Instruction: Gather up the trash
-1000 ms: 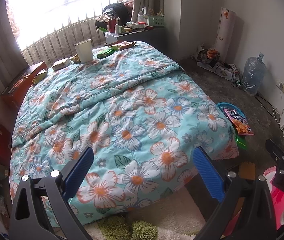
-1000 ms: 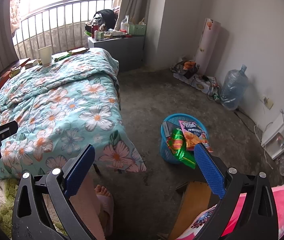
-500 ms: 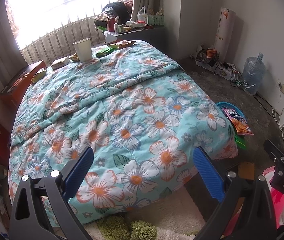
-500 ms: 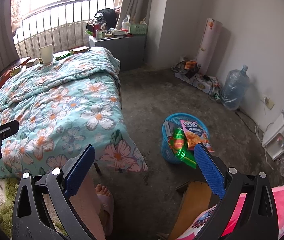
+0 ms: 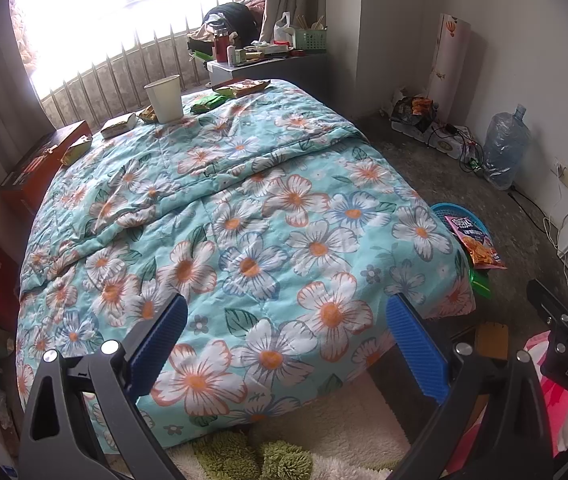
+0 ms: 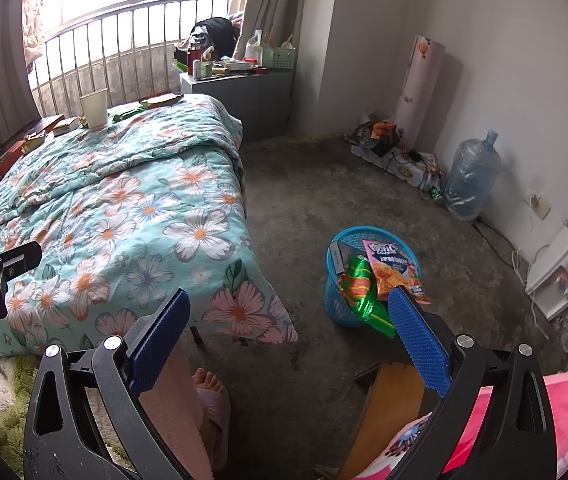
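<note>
Both grippers, left gripper point(image 5: 286, 350) and right gripper point(image 6: 290, 344), spread wide, empty. Paper cup point(image 5: 163, 98) and snack wrappers point(image 5: 208, 103) far ahead at quilt's distant end; blue basket point(image 6: 338, 306) just beyond right fingers. Advise reaching across, pinching wrapper edges, keeping cup upright.

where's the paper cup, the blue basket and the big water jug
paper cup point(image 5: 165, 98), left wrist view, on its side wall
blue basket point(image 6: 334, 300), right wrist view, on its outer mesh wall
water jug point(image 6: 470, 178), right wrist view, on its clear body
</note>
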